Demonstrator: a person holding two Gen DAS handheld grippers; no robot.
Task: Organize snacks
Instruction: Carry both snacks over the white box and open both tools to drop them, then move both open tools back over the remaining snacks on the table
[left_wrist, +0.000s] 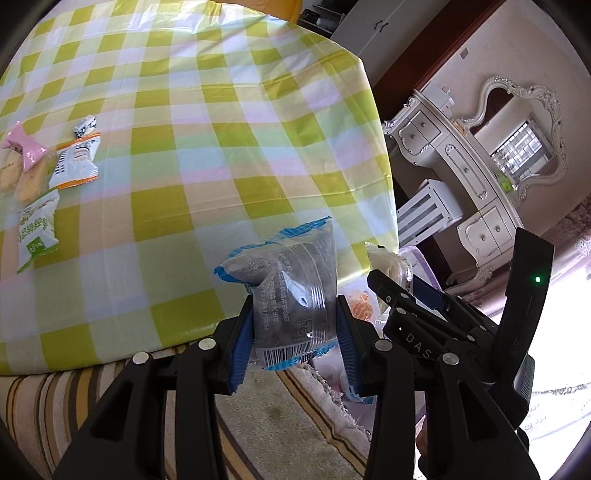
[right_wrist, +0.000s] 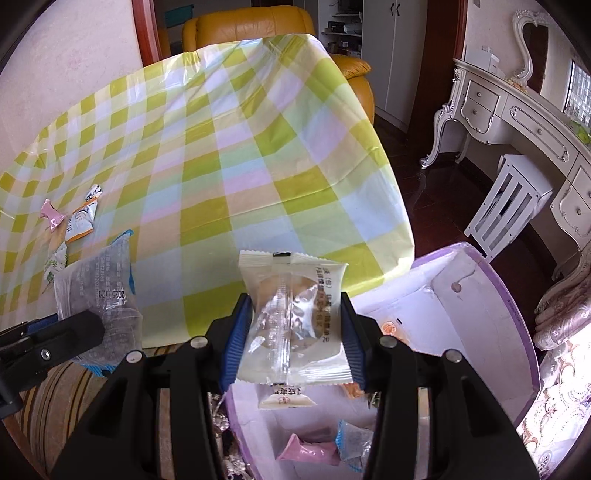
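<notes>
Left tool (left_wrist: 295, 325) pitched steeply down, fingers (left_wrist: 242, 343) with blue ribbed pads clamped on a blue-edged clear packet (left_wrist: 291, 291) of dark filling; packet upright between the pads, crimped top above the tips, barcode end down toward the palm, printed text running sideways. Same packet (right_wrist: 96, 295) seen from the right wrist, low and to that tool's left, in black jaws.

Right tool (right_wrist: 293, 328) likewise angled down, pads pressed on both sides of a cream packet (right_wrist: 295, 317) with a clear middle showing a round pale cake; a seam runs down the centre, serrated ends above and below the pads.

Directly under and ahead-right of the right tool, an open lilac-rimmed box (right_wrist: 517, 306) with white inside; in it, below the tool's fingers, a pink wrapped sweet (right_wrist: 306, 452), a small blue-edged packet (right_wrist: 351, 441) and another cream packet (right_wrist: 284, 400).

Ahead of both tools, a desk under a green-and-white check cloth (left_wrist: 221, 147). Far off to the left tool's left, near the cloth's edge, a cluster of snacks: pink wrapper (left_wrist: 26, 147), orange-trimmed white packet (left_wrist: 75, 162), small white sweet (left_wrist: 85, 127), green-and-white packet (left_wrist: 37, 229), pale biscuits (left_wrist: 22, 181) touching the pink one.
</notes>
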